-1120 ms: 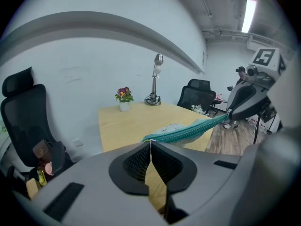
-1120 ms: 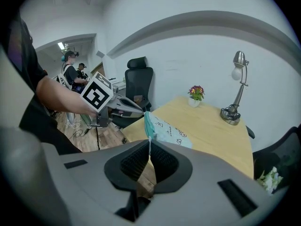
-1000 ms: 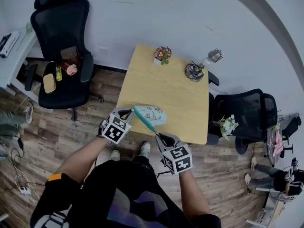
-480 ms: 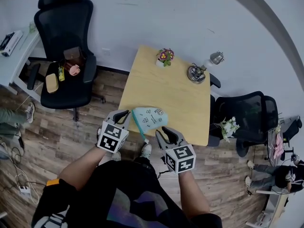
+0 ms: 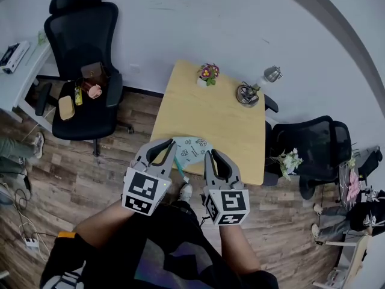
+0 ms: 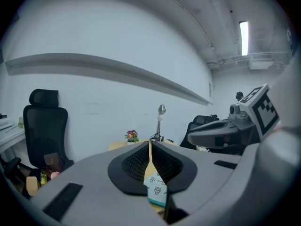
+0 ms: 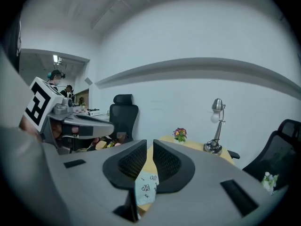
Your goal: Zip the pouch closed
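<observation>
The pouch [image 5: 192, 149], white with small prints and a teal zip edge, lies flat at the near edge of the wooden table [image 5: 210, 110]. Both grippers hang above it, side by side and pointing toward the wall. My left gripper [image 5: 171, 144] is shut with nothing in it. In the left gripper view the left gripper [image 6: 150, 145] has the pouch [image 6: 155, 189] showing below its closed pads. My right gripper [image 5: 210, 155] has just been closing. Its pads stand a narrow gap apart with nothing between them. The right gripper view shows the right gripper [image 7: 150, 146] with the pouch [image 7: 145, 188] beneath it.
A small flower pot [image 5: 206, 72] and a desk lamp [image 5: 249, 89] stand at the table's far end. A black office chair [image 5: 81, 59] carrying small items is at the left. Another black chair [image 5: 307, 146] and white flowers [image 5: 289, 159] are at the right.
A second ago the pouch was stretched between both grippers at the table's edge. Both grippers have since let go and risen; the pouch stays on the table.
</observation>
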`<state>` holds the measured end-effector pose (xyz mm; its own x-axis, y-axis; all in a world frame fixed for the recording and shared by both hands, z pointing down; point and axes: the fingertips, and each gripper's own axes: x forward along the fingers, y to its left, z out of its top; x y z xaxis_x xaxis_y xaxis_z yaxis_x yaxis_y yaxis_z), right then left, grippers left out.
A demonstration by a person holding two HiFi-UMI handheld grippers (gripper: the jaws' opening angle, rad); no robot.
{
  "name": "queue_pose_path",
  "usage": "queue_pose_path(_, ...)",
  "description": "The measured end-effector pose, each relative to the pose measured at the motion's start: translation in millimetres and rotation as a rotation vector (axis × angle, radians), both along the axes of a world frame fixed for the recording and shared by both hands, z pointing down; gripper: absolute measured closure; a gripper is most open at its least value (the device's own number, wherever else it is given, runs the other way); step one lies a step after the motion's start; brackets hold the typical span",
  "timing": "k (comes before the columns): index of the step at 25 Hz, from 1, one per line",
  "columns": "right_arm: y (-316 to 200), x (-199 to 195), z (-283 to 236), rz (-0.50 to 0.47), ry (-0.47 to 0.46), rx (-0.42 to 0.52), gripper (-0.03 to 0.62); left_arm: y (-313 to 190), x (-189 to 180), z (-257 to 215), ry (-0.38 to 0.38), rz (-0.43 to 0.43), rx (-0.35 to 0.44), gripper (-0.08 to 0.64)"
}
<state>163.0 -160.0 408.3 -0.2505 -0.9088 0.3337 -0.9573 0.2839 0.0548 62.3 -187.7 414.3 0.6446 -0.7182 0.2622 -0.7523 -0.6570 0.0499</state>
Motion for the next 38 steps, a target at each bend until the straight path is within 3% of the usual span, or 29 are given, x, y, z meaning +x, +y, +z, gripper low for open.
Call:
queue_pose_path(13, 28, -6, -40, 0.082, -0.064, 0.120, 0.574, 46, 2, -51, 0.025, 0.006, 0.134, 0.545)
queue_pose_path(24, 37, -17, -28, 0.070, -0.067, 0.105, 0.578, 50, 4, -41, 0.027, 0.009, 0.092, 0.545)
queue_pose_path(38, 29, -13, -29, 0.082, -0.049, 0.098, 0.578, 40, 9, -46, 0.036, 0.031, 0.122, 0.545)
